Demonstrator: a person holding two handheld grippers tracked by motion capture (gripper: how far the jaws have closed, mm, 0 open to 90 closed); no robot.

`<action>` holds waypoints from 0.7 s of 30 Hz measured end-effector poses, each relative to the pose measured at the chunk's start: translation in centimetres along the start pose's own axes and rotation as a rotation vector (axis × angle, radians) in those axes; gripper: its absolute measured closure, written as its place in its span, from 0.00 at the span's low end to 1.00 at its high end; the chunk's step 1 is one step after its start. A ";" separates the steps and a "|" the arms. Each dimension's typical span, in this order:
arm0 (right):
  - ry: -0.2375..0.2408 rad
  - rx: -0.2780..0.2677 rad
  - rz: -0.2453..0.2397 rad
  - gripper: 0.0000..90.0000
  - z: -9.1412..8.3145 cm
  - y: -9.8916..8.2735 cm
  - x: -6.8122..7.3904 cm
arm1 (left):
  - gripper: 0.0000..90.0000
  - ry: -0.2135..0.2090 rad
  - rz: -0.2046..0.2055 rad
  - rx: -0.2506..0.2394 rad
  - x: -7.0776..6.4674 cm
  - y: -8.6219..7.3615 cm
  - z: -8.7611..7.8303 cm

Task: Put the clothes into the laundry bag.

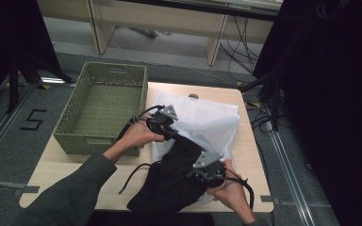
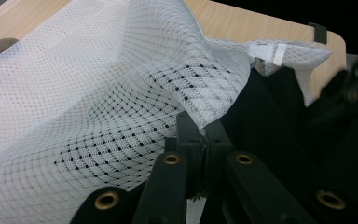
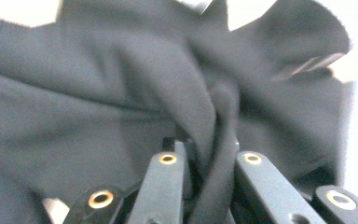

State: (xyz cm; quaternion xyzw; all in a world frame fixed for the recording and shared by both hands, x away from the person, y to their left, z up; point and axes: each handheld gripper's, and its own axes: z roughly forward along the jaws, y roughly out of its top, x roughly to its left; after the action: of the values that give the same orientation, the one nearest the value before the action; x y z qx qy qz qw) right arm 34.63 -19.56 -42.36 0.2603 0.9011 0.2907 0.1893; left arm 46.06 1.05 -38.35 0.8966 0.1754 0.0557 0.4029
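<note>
Left gripper (image 1: 169,123) jaws clamped; right gripper (image 1: 202,165) jaws pinched together

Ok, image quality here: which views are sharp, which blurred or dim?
High view: dim, dark at both sides, the black garment losing detail. Left gripper view: sharp, the mesh bag weave crisp and evenly lit. Right gripper view: soft and smeared, garment folds blurred, background blown out white at the top and right.

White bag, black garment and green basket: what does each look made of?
White bag: thin synthetic-looking mesh, with open net holes and soft folds. Black garment: matte knit-like fabric, bunching in soft creases; fibre unclear. Green basket: rigid, probably moulded plastic, with regular perforated walls and a woven-look pattern.
</note>
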 end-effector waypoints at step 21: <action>0.020 -0.134 0.214 0.47 0.3 3.5 -3.3 | 0.98 0.022 -0.023 0.002 1.2 -0.3 -0.7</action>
State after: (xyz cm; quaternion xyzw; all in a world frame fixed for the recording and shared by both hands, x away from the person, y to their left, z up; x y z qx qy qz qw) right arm 38.66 -18.87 -39.77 0.3388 0.8484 0.3716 0.1654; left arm 46.95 2.20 -38.15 0.8943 0.1901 0.0607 0.4004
